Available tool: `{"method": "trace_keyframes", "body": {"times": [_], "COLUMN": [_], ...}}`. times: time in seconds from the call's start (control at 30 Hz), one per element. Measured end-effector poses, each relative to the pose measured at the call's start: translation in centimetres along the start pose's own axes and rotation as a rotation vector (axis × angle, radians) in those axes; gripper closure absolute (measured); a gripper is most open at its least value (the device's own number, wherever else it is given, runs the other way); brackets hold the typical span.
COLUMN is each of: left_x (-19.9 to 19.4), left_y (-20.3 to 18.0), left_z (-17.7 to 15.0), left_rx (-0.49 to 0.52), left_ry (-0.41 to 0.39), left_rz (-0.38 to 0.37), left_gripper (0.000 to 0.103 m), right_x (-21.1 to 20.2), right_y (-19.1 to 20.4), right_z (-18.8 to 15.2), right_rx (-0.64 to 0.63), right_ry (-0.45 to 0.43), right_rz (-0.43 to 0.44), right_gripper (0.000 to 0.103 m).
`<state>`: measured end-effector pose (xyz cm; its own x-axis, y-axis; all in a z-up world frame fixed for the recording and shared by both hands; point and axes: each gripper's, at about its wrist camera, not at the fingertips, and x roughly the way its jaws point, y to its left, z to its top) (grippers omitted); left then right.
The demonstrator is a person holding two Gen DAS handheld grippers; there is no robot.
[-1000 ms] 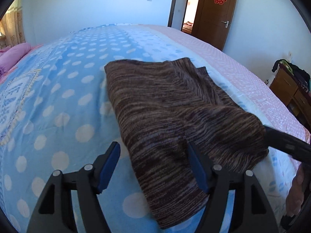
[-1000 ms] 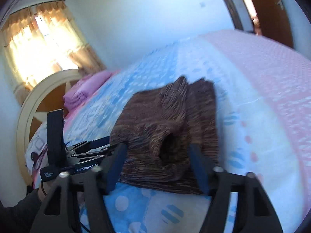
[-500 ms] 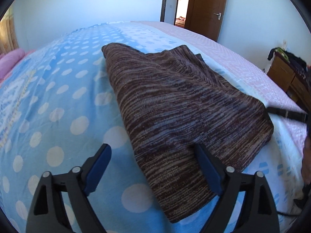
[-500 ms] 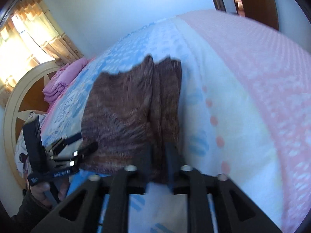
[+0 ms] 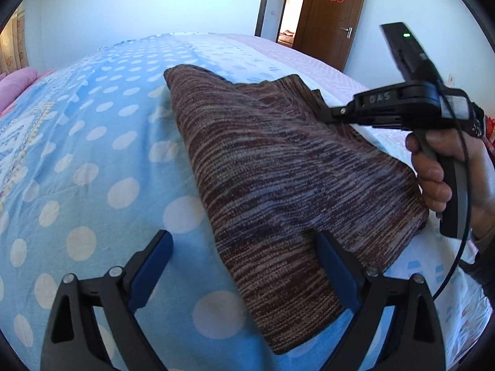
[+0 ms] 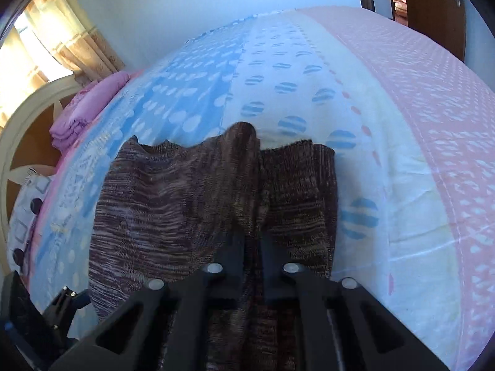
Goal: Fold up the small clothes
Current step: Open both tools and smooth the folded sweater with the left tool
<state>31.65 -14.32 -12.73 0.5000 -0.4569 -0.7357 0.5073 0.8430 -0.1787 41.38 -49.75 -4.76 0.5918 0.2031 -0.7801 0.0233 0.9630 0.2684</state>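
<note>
Brown striped knitwear, a small sweater (image 5: 278, 167), lies on the bed (image 5: 92, 154), partly folded, spread over the blue sheet with white dots and reaching toward the pale and pink bands at the bed's three o'clock side.

From the left wrist camera, the left gripper (image 5: 241, 266) sits at six o'clock with its blue-padded jaws wide apart and opening further. The near corner of the sweater lies between them, but neither pad presses on it; the right-hand pad stands just against the cloth's edge, the left-hand one over bare sheet.

At three o'clock in that view a hand (image 5: 445, 173) holds the handle of the right gripper (image 6: 252, 241), whose black body reaches in over the sweater's far edge. From its own camera, its jaws are drawn close together and pinch a ridge of the knit at the sweater's near middle; the fabric rises in a crease running away toward twelve o'clock.

A folded pink blanket (image 6: 83, 114) rests by the headboard at nine o'clock, and a wooden door (image 5: 331, 15) stands at one o'clock.
</note>
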Motion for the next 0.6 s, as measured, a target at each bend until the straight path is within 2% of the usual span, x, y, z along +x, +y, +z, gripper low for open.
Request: {"method": "trace_keyframes", "body": {"times": [0.1, 0.17, 0.23, 0.3, 0.33, 0.4, 0.47, 0.6], "left_x": [0.1, 0.2, 0.3, 0.4, 0.3, 0.3, 0.3, 0.4], "left_y": [0.0, -0.3, -0.7, -0.9, -0.8, -0.6, -0.4, -0.2], "left_z": [0.0, 0.0, 0.0, 0.0, -0.1, -0.1, 0.0, 0.1], "left_rx": [0.003, 0.019, 0.040, 0.050, 0.048, 0.041, 0.035, 0.031], "left_ry": [0.000, 0.004, 0.009, 0.014, 0.014, 0.014, 0.014, 0.015], "left_rz": [-0.003, -0.002, 0.001, 0.010, 0.011, 0.006, 0.001, -0.004], "left_gripper": [0.007, 0.004, 0.001, 0.000, 0.000, 0.000, 0.000, 0.000], "right_x": [-3.0, -3.8, -2.7, 0.1, 0.4, -1.1, -3.4, -9.0], "right_y": [0.4, -0.1, -1.2, -2.7, -3.3, -4.3, -5.0, -3.6], "right_z": [0.2, 0.5, 0.6, 0.0, -0.2, -0.7, -1.4, -4.4], "right_rx": [-0.029, -0.032, -0.011, 0.005, 0.019, 0.074, 0.121, 0.100], "right_ry": [-0.090, -0.107, -0.070, 0.043, 0.039, -0.008, -0.043, -0.076], "right_rz": [-0.027, -0.066, -0.074, -0.073, -0.066, -0.053, -0.023, 0.088], "right_gripper": [0.097, 0.097, 0.096, 0.093, 0.089, 0.070, 0.070, 0.070]}}
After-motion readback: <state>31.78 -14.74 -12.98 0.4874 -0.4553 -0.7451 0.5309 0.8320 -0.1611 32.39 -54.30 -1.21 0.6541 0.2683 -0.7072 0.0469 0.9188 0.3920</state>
